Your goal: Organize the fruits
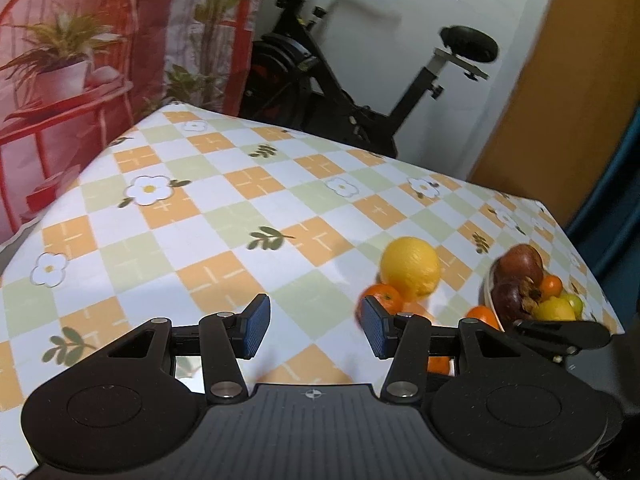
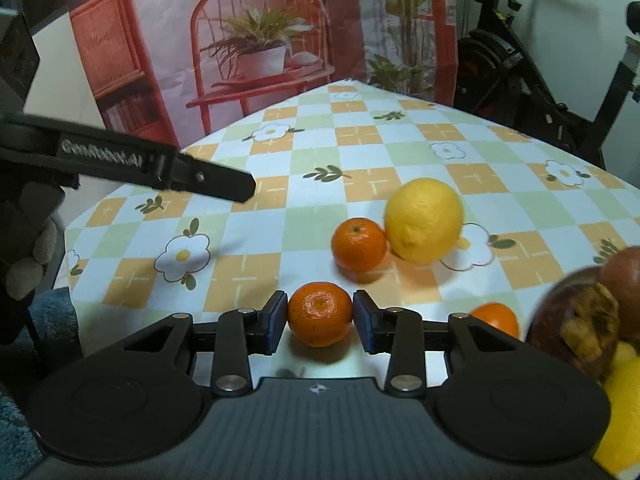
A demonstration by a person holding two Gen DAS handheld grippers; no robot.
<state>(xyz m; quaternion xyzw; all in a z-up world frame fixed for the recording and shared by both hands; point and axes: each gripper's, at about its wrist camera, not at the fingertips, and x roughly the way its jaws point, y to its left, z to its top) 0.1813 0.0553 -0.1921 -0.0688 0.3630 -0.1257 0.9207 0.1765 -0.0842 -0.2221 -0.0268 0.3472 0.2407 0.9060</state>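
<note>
While right tool [image 2: 320, 322] grips one tangerine [image 2: 320, 314], another [image 2: 359, 244] touches one lemon [image 2: 423, 220].

Orange mandarin [image 2: 320, 314] on checked cloth between fingers [image 2: 275, 322]; another mandarin [image 2: 359, 244] touching yellow lemon [image 2: 424, 220].

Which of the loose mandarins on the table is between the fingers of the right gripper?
The nearest mandarin, alone between the right gripper pads. Another mandarin lies farther off, touching the lemon.

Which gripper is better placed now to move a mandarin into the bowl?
Right. The right gripper already has a mandarin between its fingers, and the bowl is beside it. The left gripper is open with nothing between its fingers.
</note>
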